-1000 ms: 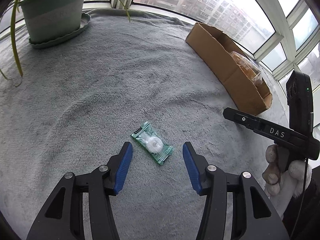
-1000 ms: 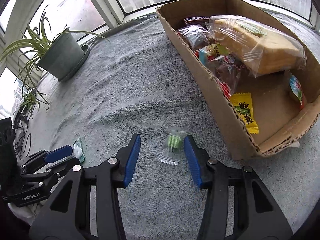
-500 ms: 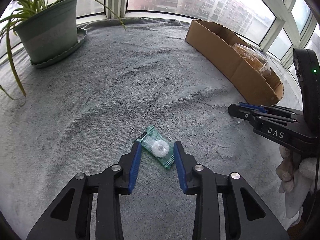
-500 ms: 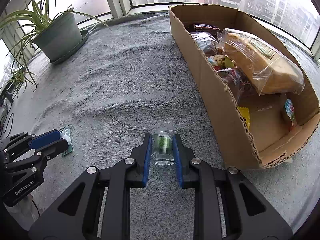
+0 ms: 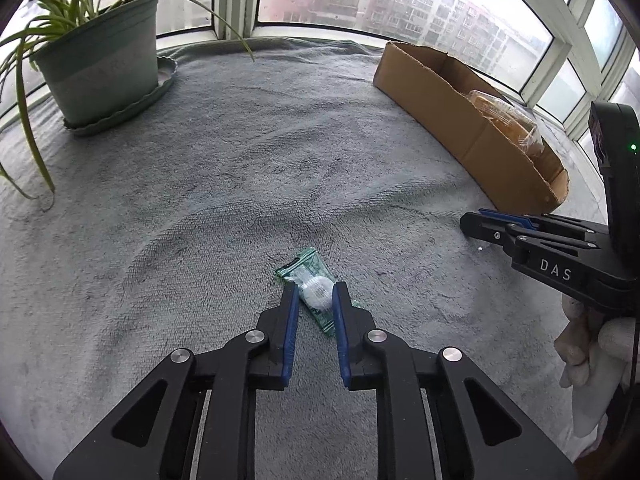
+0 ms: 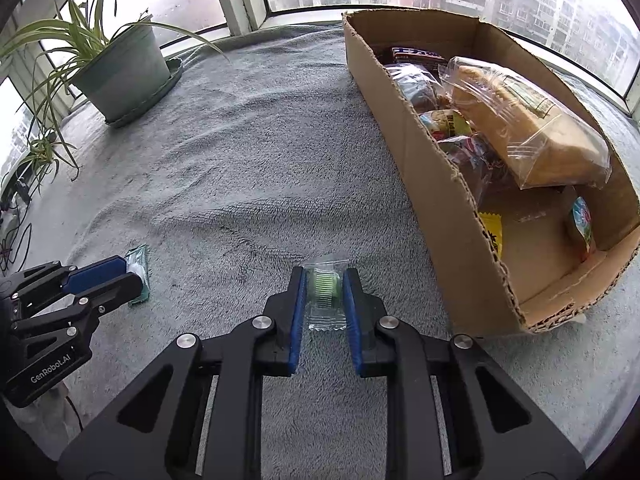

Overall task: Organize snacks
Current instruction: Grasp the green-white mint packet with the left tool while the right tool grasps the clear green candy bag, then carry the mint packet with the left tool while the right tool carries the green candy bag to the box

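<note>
Both sets of jaws are squeezed tight on a small candy each. At the bottom middle of the left wrist view, the left gripper (image 5: 316, 294) pinches a white round candy in a green wrapper (image 5: 316, 290). At the bottom middle of the right wrist view, the right gripper (image 6: 323, 289) pinches a green candy in a clear wrapper (image 6: 323, 286). Both candies still lie low on the gray fuzzy blanket (image 5: 240, 160) that covers the desk. I cannot tell if they are lifted yet.

Off to the right of the right wrist view sits the cardboard box (image 6: 432, 184). It already holds many snacks: a big bag of bread (image 6: 532, 132), a yellow packet (image 6: 490, 232) and some other wrapped treats. So most of the tidying looks done. These two candies seem to be the last ones out on the blanket, and they still need to go into the box.

A potted plant (image 5: 100, 68) stands in the upper left by the window.
</note>
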The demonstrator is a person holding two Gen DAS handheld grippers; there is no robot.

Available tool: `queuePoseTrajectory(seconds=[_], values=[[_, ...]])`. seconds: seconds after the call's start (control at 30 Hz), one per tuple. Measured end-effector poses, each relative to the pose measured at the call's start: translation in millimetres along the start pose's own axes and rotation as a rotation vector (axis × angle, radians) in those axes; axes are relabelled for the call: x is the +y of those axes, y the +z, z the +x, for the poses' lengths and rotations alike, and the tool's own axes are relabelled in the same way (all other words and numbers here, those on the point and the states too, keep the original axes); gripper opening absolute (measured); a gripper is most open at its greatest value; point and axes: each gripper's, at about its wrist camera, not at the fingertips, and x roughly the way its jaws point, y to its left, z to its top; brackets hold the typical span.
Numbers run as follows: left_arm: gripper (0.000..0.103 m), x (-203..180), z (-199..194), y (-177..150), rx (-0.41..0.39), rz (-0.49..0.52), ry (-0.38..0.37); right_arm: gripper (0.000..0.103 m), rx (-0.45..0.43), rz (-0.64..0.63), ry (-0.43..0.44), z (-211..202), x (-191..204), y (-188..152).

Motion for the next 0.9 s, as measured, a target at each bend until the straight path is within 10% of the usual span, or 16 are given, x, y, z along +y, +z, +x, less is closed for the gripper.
queuePoseTrajectory(seconds=[0.2, 0.4, 0.9], values=[[0.036, -18.6, 8.0, 4.2, 0.005, 0.064, 0.086, 0.019, -0.003, -0.006, 0.003, 0.3, -0.4, -0.4], [0.017, -21.3, 10.3, 3.4, -0.038, 0.117, 0.104, 0.019, -0.014, -0.009, 0.004, -2.6, -1.2, -2.1], [0.017, -6.9, -31.6, 7.7, -0.103, 0.033, 0.005, 0.018, -0.098, 0.008, 0.079, -42.9, 1.2, -0.5]])
